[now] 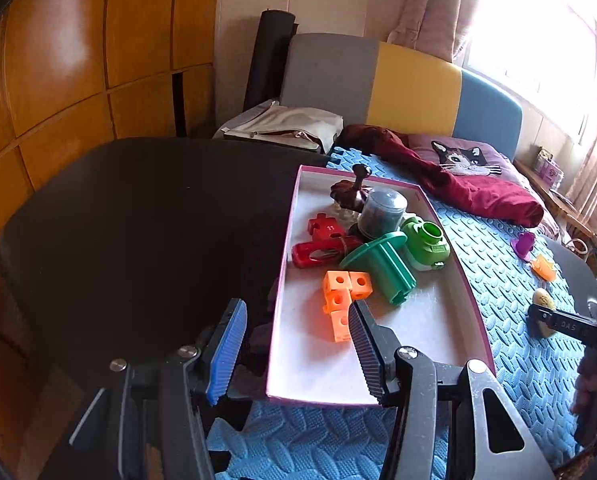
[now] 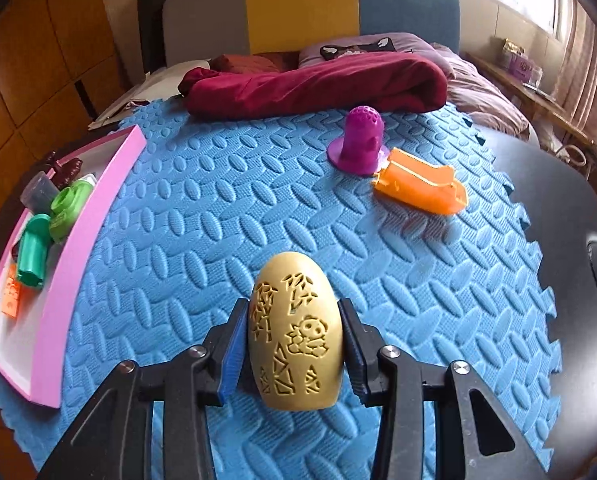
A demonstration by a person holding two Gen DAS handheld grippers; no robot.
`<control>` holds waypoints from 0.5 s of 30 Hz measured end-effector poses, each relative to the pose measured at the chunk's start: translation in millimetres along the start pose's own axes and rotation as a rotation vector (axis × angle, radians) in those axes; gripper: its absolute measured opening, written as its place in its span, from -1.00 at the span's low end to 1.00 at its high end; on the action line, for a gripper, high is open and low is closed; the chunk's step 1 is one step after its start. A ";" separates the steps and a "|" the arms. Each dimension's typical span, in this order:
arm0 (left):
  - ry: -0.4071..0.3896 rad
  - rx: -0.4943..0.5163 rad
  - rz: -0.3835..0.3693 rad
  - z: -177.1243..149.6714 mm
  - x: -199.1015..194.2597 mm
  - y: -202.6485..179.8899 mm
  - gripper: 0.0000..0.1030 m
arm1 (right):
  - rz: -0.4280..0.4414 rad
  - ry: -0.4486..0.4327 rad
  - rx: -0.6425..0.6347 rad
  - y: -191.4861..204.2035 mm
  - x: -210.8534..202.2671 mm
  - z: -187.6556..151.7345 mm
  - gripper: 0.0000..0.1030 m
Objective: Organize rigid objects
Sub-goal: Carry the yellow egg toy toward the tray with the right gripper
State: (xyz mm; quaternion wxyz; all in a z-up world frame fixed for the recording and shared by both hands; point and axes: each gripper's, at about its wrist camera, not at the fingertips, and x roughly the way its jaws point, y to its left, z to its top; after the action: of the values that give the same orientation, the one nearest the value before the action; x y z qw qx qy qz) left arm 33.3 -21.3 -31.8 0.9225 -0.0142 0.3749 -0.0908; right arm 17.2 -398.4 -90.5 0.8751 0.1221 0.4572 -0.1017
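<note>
Fingers (image 2: 238, 344) flank gold egg (image 2: 296, 336), both sides

Left tongs (image 1: 296, 350) agape, level (nothing between them); right tongs (image 2: 294, 354) clamped on something.

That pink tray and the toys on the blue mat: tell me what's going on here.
A person with two handheld grippers is sorting toys into the pink tray. The right gripper has its pads against the sides of a tan carved egg on the blue foam mat. The left gripper is open and empty at the tray's near end. A purple piece and an orange piece are on the mat, outside the tray.
</note>
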 end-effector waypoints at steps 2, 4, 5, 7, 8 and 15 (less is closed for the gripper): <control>0.004 -0.007 0.005 -0.3 1.1 3.7 0.05 | 0.057 0.003 0.058 -4.7 -3.3 -1.0 -0.16; 0.005 -0.012 0.011 -1.0 2.0 7.0 0.05 | 0.126 0.013 0.120 -8.6 -4.8 -3.0 -0.16; 0.008 -0.015 0.015 -1.3 2.7 8.4 0.05 | 0.151 0.018 0.140 -9.0 -4.8 -3.9 -0.16; 0.013 -0.022 0.021 -2.2 4.0 11.3 0.05 | 0.185 0.013 0.168 -8.4 -6.4 -6.5 -0.16; 0.014 -0.023 0.022 -2.8 4.2 12.4 0.05 | 0.191 0.012 0.170 -7.6 -7.0 -7.6 -0.16; 0.012 -0.026 0.025 -4.2 4.3 14.3 0.05 | 0.143 -0.004 0.096 6.1 -12.2 -14.6 -0.16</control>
State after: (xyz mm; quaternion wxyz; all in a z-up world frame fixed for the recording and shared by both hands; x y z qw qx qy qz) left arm 35.7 -7.8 -39.1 0.9211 -0.0211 0.3815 -0.0745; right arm 0.8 -387.3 -87.8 0.8741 0.1960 0.4402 -0.0611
